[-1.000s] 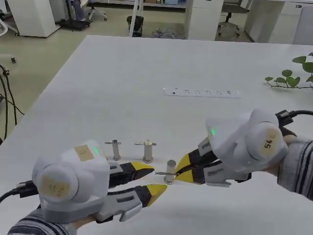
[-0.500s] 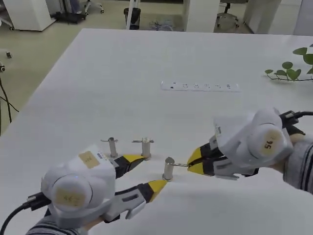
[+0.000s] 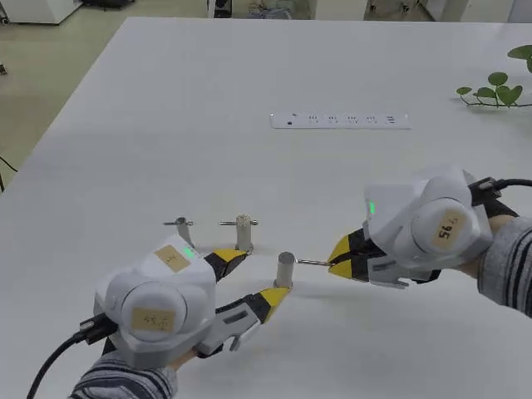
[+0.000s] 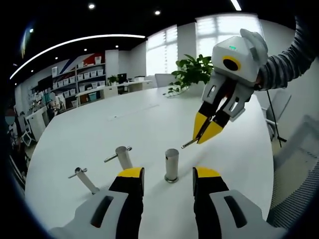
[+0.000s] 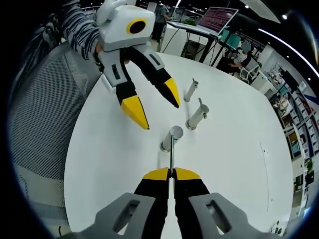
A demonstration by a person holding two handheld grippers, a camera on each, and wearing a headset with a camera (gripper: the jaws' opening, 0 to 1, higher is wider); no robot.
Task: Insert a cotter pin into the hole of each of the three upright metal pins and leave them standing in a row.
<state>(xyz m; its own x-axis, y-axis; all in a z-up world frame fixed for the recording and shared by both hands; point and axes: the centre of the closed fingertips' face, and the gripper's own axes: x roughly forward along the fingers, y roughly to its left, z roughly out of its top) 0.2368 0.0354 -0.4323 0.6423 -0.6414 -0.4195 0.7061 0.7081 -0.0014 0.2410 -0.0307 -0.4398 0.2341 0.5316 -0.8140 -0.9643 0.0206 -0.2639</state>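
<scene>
In the lower left of the head view, the far-left metal pin (image 3: 182,226) and its neighbour (image 3: 243,233) already carry crosswise pins. The left gripper (image 3: 256,276), jaws spread, faces the third metal pin (image 3: 285,268), probably to steady it. To its right, the cotter pin (image 3: 314,263) points at its top, pinched by the right gripper (image 3: 337,262).

White left tool (image 3: 258,274) and right tool (image 3: 337,260), black yellow-tipped jaws, green lights (image 3: 371,208), black cables (image 3: 56,359), striped sleeves (image 3: 509,266).
</scene>
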